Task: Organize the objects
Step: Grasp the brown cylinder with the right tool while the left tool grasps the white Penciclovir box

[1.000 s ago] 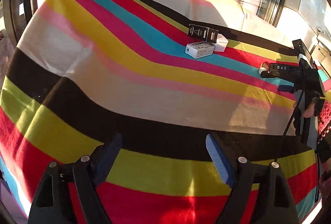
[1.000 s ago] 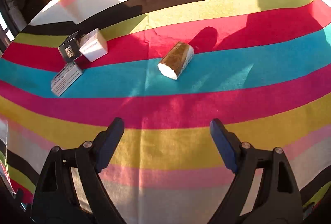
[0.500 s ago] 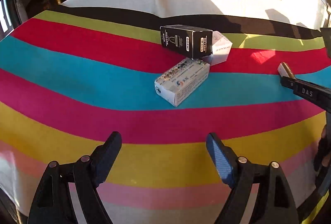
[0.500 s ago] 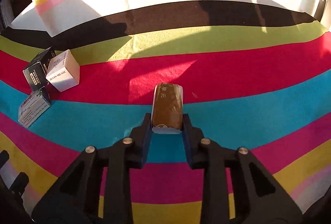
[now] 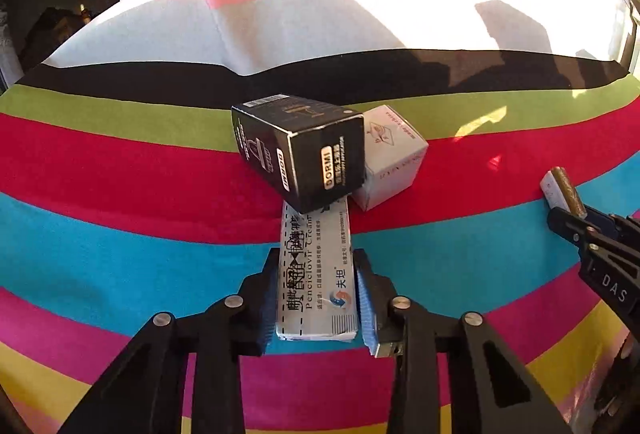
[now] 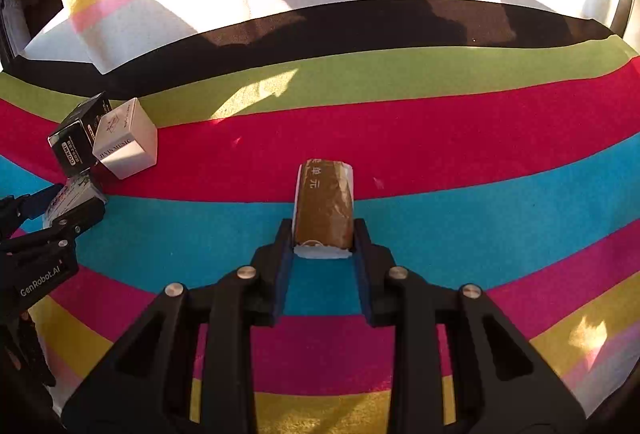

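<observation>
The left hand-held gripper (image 5: 316, 298) had just clamped the cream box (image 5: 316, 274); lifting might topple the black box (image 5: 304, 149) resting on it. The right hand-held gripper (image 6: 323, 242) gripped the brown packet (image 6: 324, 205).

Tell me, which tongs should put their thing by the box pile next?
Probably the right tongs. They clamp the brown packet lying alone, away from the pile. The left tongs grip the cream box, already touching the black box beside the white box.

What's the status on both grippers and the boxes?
Left gripper shut on cream box, jaws just closed. Right gripper shut on brown pack. Black box sits on the cream box's far end; white cube alongside.
</observation>
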Demonstrator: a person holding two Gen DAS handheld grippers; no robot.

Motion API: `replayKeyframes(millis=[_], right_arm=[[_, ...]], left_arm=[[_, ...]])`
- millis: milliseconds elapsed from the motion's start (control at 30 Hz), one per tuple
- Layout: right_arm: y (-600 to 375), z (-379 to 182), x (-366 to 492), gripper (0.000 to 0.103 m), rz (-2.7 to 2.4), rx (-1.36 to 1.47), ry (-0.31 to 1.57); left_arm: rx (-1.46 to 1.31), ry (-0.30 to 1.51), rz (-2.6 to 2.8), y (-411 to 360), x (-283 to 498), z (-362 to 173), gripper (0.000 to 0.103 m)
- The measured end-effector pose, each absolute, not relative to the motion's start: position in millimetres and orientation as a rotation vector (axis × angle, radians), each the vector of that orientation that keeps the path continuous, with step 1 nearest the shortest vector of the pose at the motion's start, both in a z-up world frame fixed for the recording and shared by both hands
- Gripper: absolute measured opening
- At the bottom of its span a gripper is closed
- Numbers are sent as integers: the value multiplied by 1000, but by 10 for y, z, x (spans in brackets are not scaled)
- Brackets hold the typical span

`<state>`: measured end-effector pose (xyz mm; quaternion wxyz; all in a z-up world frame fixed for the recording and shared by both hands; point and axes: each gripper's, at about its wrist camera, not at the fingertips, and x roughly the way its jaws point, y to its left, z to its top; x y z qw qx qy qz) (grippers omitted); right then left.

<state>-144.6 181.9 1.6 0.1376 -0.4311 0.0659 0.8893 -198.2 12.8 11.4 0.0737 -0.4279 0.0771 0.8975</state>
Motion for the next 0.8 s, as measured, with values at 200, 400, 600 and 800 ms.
replayKeyframes(millis=[200,400,600,800], right_arm=[[1815,45,-1426,33,2577,-1246,204],[1835,95,-1430,33,2582,-1244,218],[1816,128,-1423,33,2585,-1242,224],[1843,46,-1432,33,2598,-1238,239]], left_arm=[[-1318,176,2744,33,-1499,191,35],[-1318,104,2765,-141,-1109,153,35],[-1331,70,2769,-140,-1091,117,35],[-1335,82,2775,-132,-1148,92,36]])
